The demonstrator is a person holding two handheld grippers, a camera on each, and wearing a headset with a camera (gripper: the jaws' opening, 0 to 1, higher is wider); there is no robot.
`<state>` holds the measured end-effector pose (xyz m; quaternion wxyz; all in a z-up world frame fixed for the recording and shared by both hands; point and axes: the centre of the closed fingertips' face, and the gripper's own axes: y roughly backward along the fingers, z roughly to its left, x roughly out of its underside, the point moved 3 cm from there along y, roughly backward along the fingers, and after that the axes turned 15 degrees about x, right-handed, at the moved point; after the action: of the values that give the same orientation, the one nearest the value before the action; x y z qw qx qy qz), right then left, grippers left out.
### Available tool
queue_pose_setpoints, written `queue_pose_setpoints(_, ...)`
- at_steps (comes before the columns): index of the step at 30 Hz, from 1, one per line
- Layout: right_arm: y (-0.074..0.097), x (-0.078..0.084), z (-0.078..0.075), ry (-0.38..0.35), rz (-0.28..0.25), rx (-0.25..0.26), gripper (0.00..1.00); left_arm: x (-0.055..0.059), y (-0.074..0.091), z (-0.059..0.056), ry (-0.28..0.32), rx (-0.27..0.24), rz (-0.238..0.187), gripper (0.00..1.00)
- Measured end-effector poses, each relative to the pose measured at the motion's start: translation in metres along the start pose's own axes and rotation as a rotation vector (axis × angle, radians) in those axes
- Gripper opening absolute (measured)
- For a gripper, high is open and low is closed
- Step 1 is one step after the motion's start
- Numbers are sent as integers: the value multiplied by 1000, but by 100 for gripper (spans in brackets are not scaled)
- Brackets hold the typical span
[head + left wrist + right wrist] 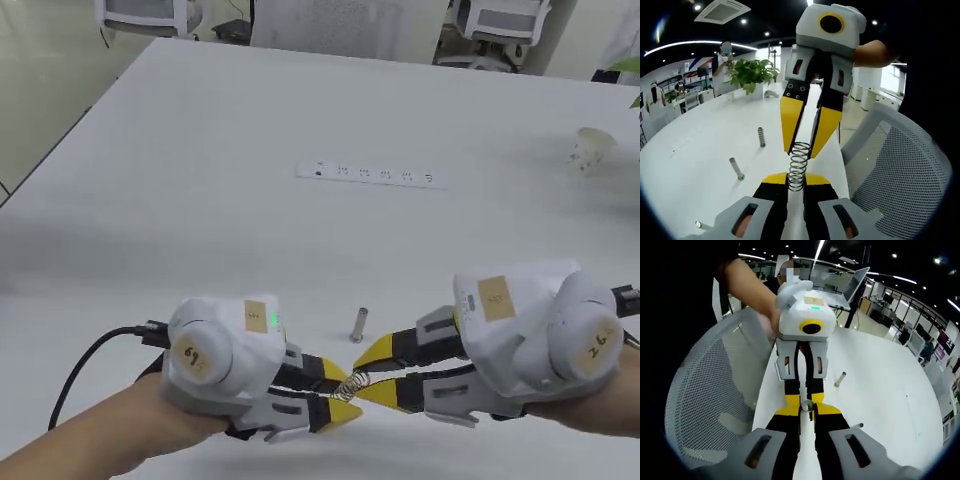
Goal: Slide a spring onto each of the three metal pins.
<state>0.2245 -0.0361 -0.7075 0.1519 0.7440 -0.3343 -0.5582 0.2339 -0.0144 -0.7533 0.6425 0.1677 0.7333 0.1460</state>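
Pinching the spring (pixel 799 160) at its near end with the left gripper (pixel 796 179), jaws drawn in to a thin slit, the coil's last turns caught between the yellow tips. Meeting it head-on with the right gripper (pixel 807 411), likewise nearly closed, yellow tips pressed to either side of the coil's far end. Seen end-on from the right gripper view as a small metal ring wedged right between those tips. Held in the air, spanning the short gap between the two sets of tips, over the near edge of the white table (pixel 200 200). No telling about a pin inside the coil.

Out past the tips: standing upright on the table just beyond the grippers, a bare metal pin (pixel 358 325), apart from both. In the left gripper view, off to the left of the jaws, another upright coil (pixel 761 136), a little farther along the table than that pin, too small for any word on its core. Lying nearer the left gripper, a small metal piece (pixel 699 225), too small to identify.

Farther back, mid-table, a white power strip (pixel 370 174); well off to the right, a paper cup (pixel 592 150). Beside the table, a mesh-backed chair (pixel 900 165); at the far end, a leafy plant (pixel 752 75).
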Motion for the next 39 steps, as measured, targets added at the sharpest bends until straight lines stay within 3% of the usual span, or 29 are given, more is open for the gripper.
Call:
queue_pose_setpoints(4, 0, -3, -2, -54, -26, 13, 7, -2, 1, 1, 12, -8, -27, 2)
queue_pose_setpoints(14, -3, -9, 0, -80, -58, 30, 7, -5, -2, 1, 5, -7, -37, 2)
queue_pose_setpoints(16, -4, -12, -1, -113, -77, 38, 7, -7, -2, 1, 11, -7, -49, 3)
queue_pose_setpoints(27, -5, -14, 1, -80, -83, 41, 7, -5, 1, -1, 29, -20, -57, 3)
queue_pose_setpoints(39, -3, -16, 0, -111, -103, 58, 7, -4, 3, -3, 56, -23, -65, 7)
